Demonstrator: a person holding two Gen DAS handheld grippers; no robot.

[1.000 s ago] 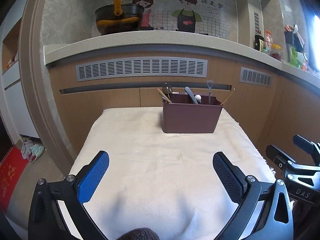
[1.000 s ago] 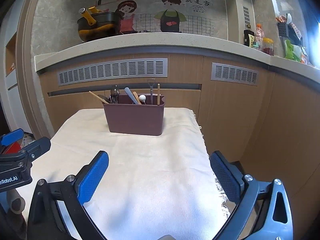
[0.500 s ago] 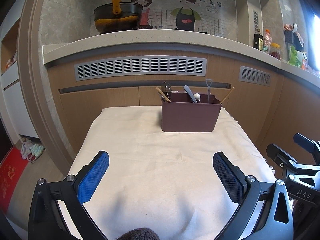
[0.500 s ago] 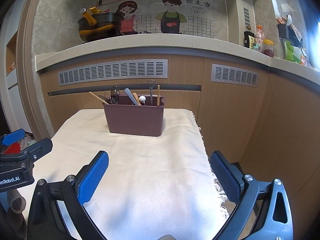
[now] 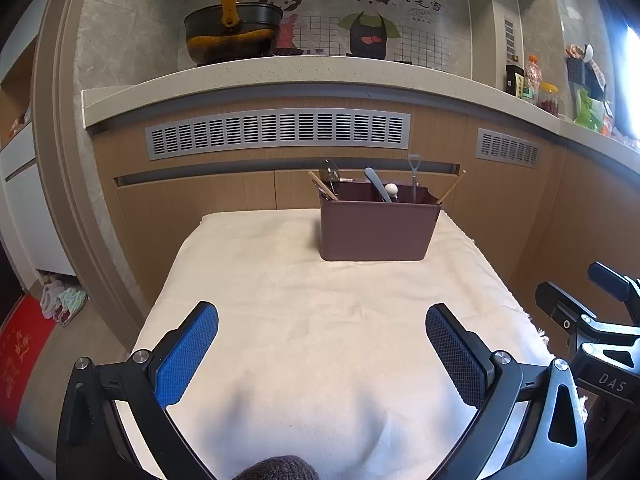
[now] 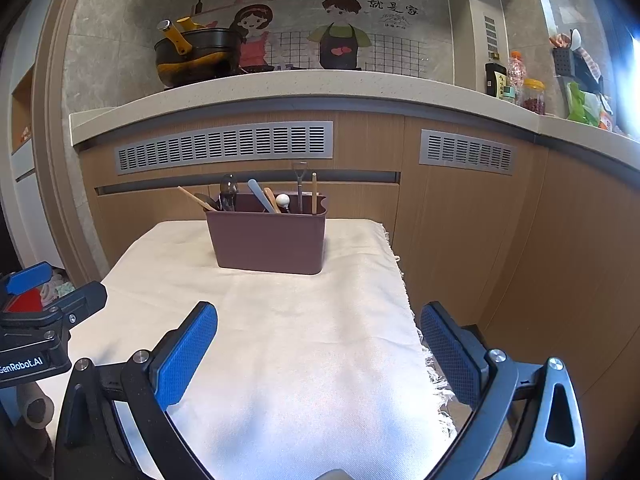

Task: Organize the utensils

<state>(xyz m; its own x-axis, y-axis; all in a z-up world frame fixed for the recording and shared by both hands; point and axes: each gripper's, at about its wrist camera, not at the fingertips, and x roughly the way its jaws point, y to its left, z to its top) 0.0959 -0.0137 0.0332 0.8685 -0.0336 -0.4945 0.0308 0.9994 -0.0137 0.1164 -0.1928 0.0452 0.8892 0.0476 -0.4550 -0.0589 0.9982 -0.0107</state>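
A maroon plastic caddy (image 5: 376,230) (image 6: 268,238) stands at the far end of a table covered with a cream cloth (image 5: 320,320) (image 6: 280,340). Several utensils stick up out of it: chopsticks, a dark spoon (image 5: 329,172), a grey handle (image 5: 376,184), a white-tipped piece (image 6: 283,200) and a small metal shovel-shaped tool (image 6: 299,184). My left gripper (image 5: 320,344) hangs open above the near part of the cloth, nothing between its fingers. My right gripper (image 6: 318,340) is open too, over the cloth's right near edge. Each gripper shows at the side of the other's view.
Behind the table runs a wooden cabinet front with grey vents (image 5: 276,134) under a pale counter (image 5: 280,76). A dark pot (image 5: 230,38) sits on the counter, bottles and jars (image 6: 516,84) at the right. Floor with a red mat (image 5: 20,356) lies left.
Both views have shifted slightly, so the caddy sits a little higher in frame. Both grippers stay open and empty; nothing on the table has moved.
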